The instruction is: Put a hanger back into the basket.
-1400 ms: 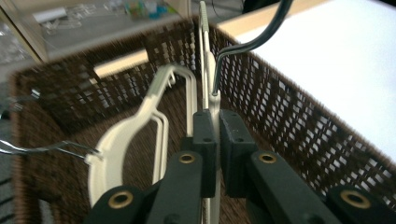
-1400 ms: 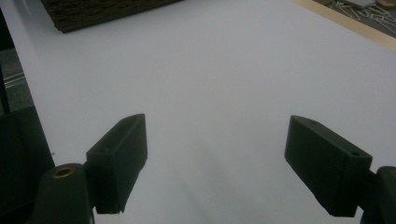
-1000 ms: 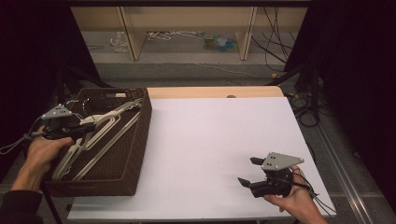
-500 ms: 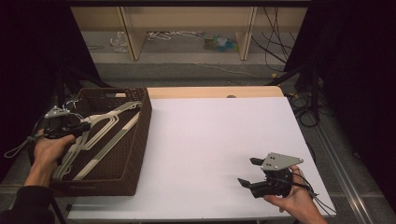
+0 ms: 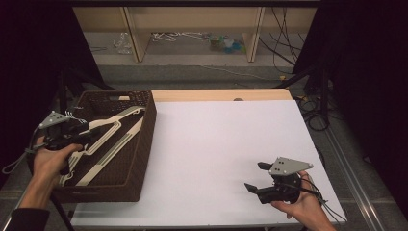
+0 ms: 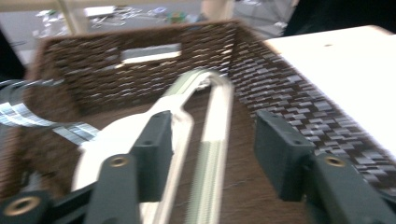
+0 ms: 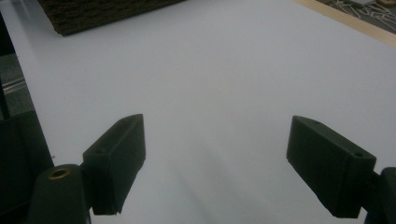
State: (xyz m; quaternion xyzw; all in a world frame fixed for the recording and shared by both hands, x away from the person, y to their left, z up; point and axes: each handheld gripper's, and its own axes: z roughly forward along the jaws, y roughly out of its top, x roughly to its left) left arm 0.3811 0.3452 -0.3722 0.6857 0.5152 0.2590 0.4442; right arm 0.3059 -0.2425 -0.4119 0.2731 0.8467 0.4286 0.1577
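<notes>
over the basket (image 5: pixel 144 144), left tool (image 6: pixel 210 144) (parted) above hangers (image 6: pixel 205 154)

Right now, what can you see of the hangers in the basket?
The hangers are cream-white and look plastic, at least two, lying slanted in the dark woven basket, upper ends propped toward its far corner. A metal hook curves out at the near end. The left tongs have just opened, one pad beside a hanger arm.

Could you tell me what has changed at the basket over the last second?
The left gripper has just been opening its jaws, letting go of the white hanger, which lies in the wicker basket. The right gripper stayed open over the white table.
</notes>
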